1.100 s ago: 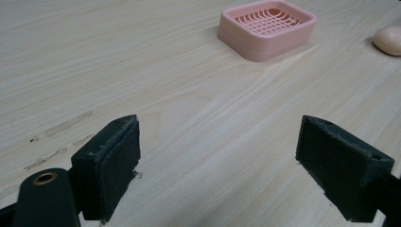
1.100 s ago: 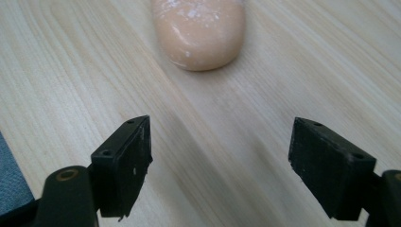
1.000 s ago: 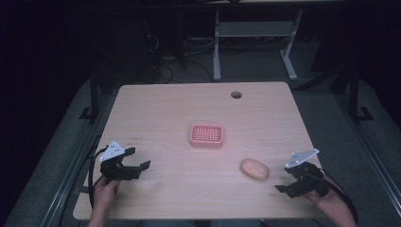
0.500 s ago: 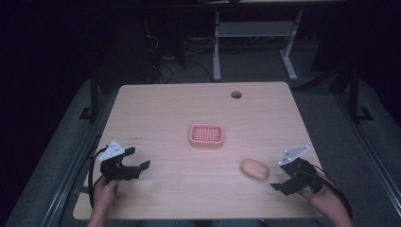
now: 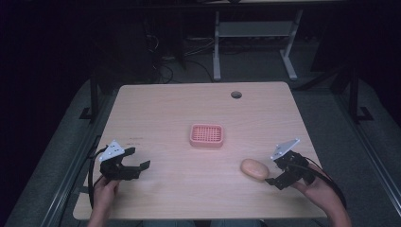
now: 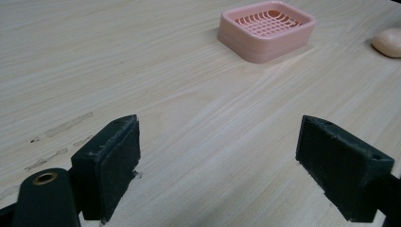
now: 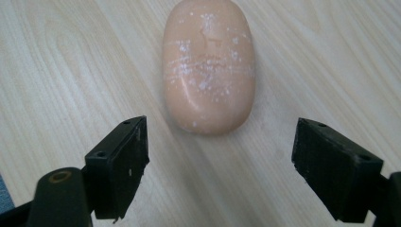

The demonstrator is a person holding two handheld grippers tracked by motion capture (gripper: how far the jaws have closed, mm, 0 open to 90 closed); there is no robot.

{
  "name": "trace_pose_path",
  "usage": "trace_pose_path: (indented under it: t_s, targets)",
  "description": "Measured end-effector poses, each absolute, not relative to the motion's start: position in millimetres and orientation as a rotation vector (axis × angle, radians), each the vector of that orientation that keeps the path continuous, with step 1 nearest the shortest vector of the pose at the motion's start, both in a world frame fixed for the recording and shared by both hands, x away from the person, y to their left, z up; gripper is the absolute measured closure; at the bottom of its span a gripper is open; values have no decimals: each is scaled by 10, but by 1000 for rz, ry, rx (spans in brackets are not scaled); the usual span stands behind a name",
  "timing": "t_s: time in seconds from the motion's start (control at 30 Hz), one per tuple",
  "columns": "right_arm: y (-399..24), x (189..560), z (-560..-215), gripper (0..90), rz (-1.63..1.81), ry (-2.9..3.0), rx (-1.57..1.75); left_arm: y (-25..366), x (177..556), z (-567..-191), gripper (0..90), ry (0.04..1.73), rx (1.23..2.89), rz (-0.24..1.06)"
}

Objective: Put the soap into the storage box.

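A peach oval bar of soap [image 5: 254, 169] [image 7: 208, 64] lies flat on the wooden table [image 5: 179, 113], right of centre near the front. My right gripper [image 5: 275, 172] [image 7: 222, 161] is open just to its right, jaws pointed at it, with the soap a little beyond the fingertips. A pink slotted soap dish [image 5: 206, 135] [image 6: 266, 29] sits in the table's middle. My left gripper [image 5: 137, 160] [image 6: 220, 158] is open near the front left, low over bare wood, holding nothing. The soap [image 6: 388, 41] also peeks in at the right edge of the left gripper view.
A round cable hole [image 5: 236, 94] sits near the table's far edge. Beyond the table stand a white desk frame [image 5: 250, 33] and cables on a dark floor. Faint scuff marks [image 6: 61, 127] mark the wood by the left gripper.
My right gripper has moved left toward the soap, closing most of the gap. The left gripper, soap and dish have stayed put.
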State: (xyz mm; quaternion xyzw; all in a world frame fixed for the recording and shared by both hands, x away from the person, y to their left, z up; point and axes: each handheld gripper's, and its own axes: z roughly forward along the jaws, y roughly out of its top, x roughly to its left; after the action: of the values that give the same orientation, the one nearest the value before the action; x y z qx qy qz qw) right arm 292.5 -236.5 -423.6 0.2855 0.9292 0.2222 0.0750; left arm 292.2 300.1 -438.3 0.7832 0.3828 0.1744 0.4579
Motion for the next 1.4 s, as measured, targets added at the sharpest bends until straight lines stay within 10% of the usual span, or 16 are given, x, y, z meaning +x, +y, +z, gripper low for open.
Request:
trace_pose_path:
  t_s: [1.4]
  targets:
    - [-1872, 3261, -4322, 210, 546, 2899, 733, 3020, 2927, -4379, 143, 947, 1916, 428]
